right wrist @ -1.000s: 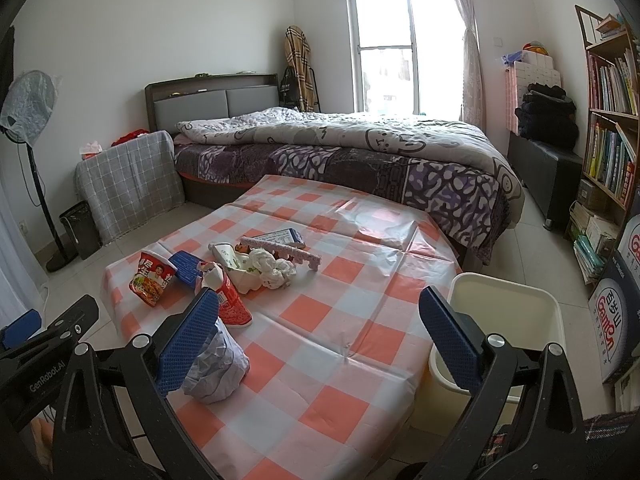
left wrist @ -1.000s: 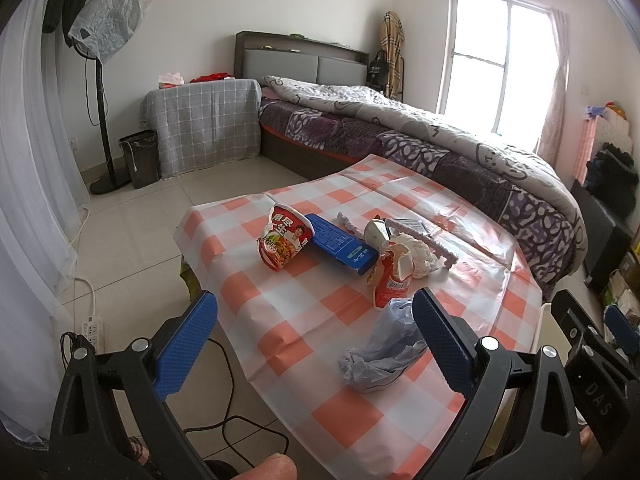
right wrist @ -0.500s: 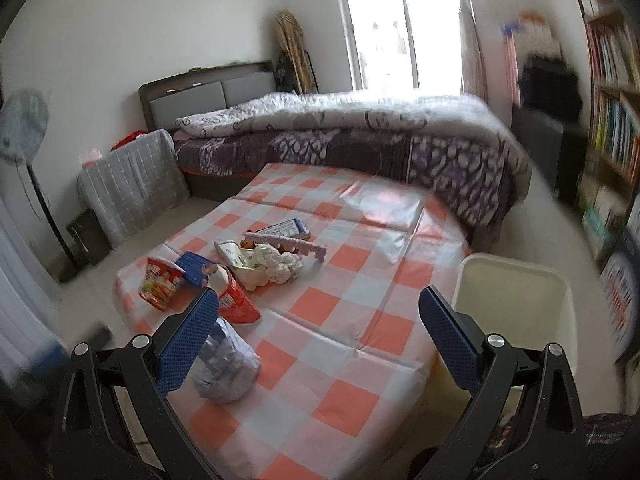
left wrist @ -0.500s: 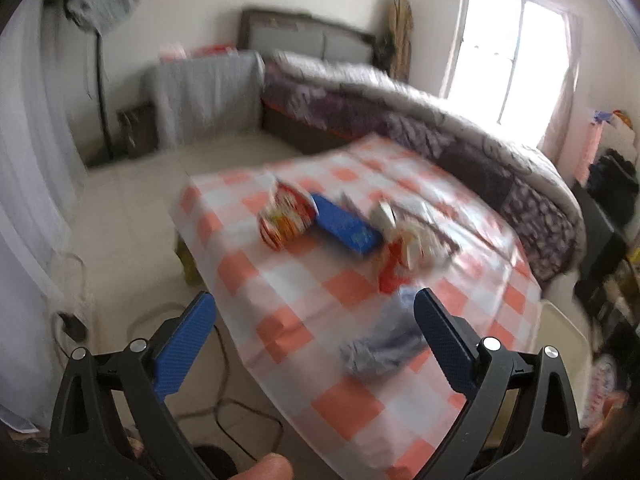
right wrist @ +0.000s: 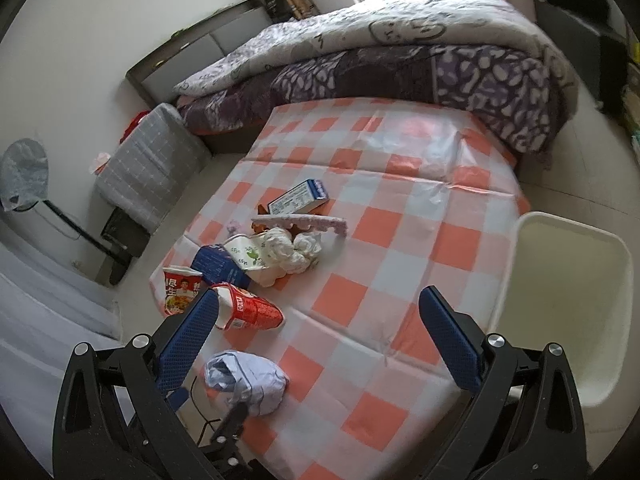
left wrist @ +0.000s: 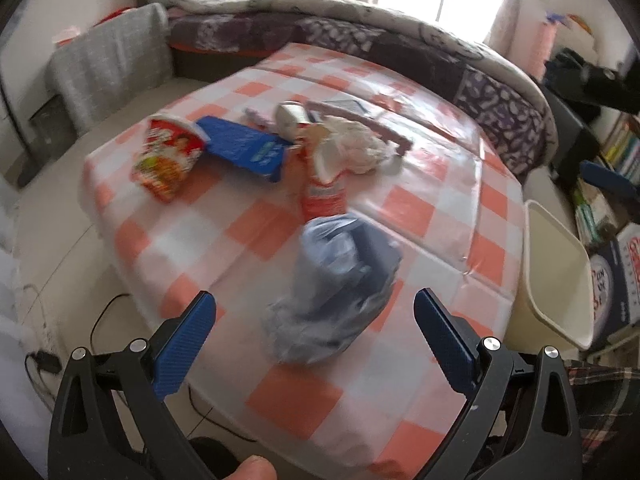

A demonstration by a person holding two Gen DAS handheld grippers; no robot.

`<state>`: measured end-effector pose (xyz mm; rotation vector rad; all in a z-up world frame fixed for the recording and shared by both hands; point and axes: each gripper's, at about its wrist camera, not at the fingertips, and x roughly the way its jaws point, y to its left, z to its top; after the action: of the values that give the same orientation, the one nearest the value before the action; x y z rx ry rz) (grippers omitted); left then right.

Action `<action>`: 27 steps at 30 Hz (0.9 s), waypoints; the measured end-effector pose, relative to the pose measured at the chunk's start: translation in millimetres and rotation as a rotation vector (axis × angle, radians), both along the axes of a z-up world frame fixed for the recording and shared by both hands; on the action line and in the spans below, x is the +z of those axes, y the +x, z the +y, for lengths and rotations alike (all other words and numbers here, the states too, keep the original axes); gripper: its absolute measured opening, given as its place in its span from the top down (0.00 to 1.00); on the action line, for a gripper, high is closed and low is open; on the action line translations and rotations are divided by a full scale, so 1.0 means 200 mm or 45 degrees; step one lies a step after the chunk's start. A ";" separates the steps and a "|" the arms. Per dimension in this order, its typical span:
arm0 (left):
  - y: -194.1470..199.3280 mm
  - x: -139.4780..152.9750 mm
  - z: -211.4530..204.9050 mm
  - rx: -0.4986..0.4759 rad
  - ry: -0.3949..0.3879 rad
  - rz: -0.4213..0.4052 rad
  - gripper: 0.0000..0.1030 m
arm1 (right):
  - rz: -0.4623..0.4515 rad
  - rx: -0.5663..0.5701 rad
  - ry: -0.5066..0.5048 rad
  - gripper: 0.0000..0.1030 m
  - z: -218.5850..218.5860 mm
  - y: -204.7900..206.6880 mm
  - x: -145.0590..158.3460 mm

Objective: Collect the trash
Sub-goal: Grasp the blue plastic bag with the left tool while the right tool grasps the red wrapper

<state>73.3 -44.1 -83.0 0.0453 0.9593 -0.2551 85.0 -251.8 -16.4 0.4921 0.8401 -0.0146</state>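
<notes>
You had barely started: every piece of trash lay on the checked tablecloth [right wrist: 384, 264], and as far as the right wrist view showed, the cream bin [right wrist: 560, 320] off the table's right edge held nothing.

Nearest you, your left gripper [left wrist: 316, 340] stood wide, gripping nothing, its blue pads on either side of the crumpled bluish plastic bag [left wrist: 336, 292] but short of it; the bag sat close to the table's near edge. In my judgement that bag was your first pick, and closing on it was a step not yet made. Your right gripper [right wrist: 316, 344] was equally wide and empty, hanging above the near edge with the bin just to its right.

Beyond the bag lay the red and white carton [right wrist: 248, 310], tipped on its side. Further toward the left edge were the noodle cup [left wrist: 170, 160], toppled over, and the blue box [left wrist: 244, 148] beside it. Behind them sat an open paper container with crumpled white tissues [right wrist: 292, 250] against it, then a long pinkish strip [right wrist: 300, 224], and farthest, toward the table's middle, a small white and blue carton [right wrist: 300, 197]. The far half of the cloth, toward the bed [right wrist: 400, 60], carried no trash.

So nothing was binned and all of these items remained.
</notes>
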 end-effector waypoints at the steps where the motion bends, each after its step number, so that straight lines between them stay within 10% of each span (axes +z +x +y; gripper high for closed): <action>1: 0.02 -0.01 -0.03 -0.017 0.015 0.002 0.07 | 0.016 0.010 0.012 0.07 0.00 0.03 -0.02; 5: 0.10 -0.07 -0.07 -0.008 0.114 -0.001 0.10 | 0.117 0.052 -0.010 0.07 0.03 0.11 -0.12; 10: 0.10 -0.03 0.02 -0.062 -0.020 0.006 0.67 | 0.091 0.135 -0.128 0.07 0.14 0.18 -0.13; 27: 0.14 0.21 0.51 0.183 -0.264 -0.074 0.77 | 0.062 0.446 -0.477 0.14 0.65 0.33 -0.26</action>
<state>101.5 58.5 -40.7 -0.2044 0.8696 -0.2185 150.9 -121.1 -68.6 -0.0108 0.9373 0.1366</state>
